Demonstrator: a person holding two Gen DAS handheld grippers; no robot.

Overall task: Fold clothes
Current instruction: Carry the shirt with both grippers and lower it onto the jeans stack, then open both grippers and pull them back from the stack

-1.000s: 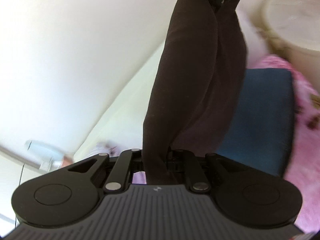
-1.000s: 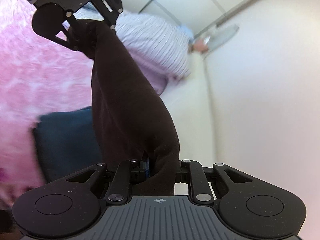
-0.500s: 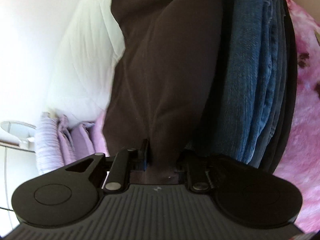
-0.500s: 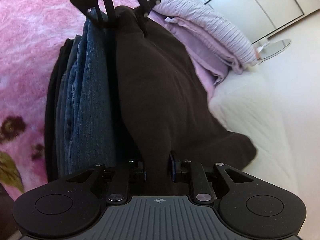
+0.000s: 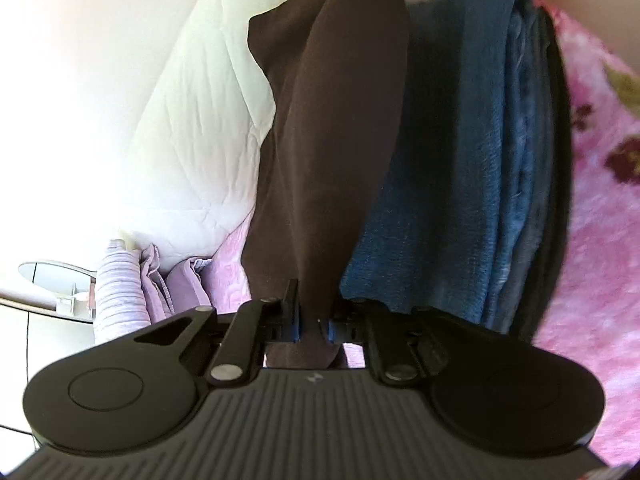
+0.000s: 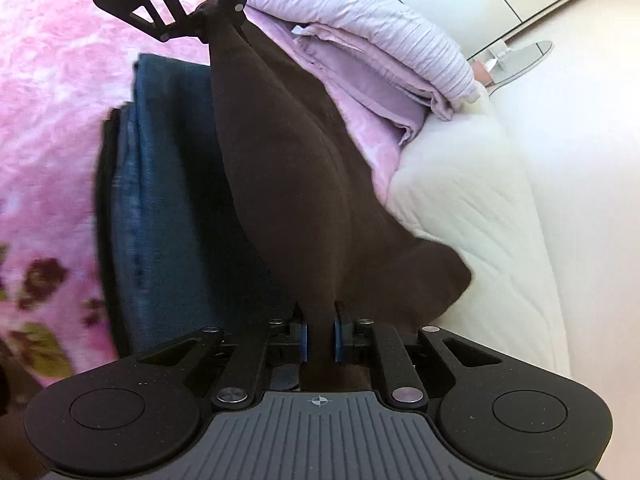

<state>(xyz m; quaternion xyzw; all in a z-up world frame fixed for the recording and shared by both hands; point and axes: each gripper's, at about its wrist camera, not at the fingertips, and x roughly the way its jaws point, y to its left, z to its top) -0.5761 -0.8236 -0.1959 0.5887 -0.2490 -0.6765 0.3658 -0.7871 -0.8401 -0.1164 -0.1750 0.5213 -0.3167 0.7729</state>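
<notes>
Both grippers have dropped lower; left gripper [image 5: 314, 322] and right gripper [image 6: 320, 340] each clamp the brown garment [image 6: 296, 184], stretched beside folded jeans [image 5: 460, 168] on the pink blanket [image 6: 52, 92]. Beyond, lilac bedding [image 6: 360, 40]; garment's far end is cut off.

On my left gripper [image 5: 313, 322] I see a matte black body: a ribbed grey-black deck near the lens with a small pale logo, flanked by two round lobes, each stamped with a shallow circle. Flat black link arms run forward from silver rivets, and the finger pads [image 5: 295, 326] are blue. My right gripper [image 6: 320, 340] looks the same, though its deck carries a crosshair mark and its lobes are speckled with dust. Its far-off twin shows open slots in black plates.
</notes>
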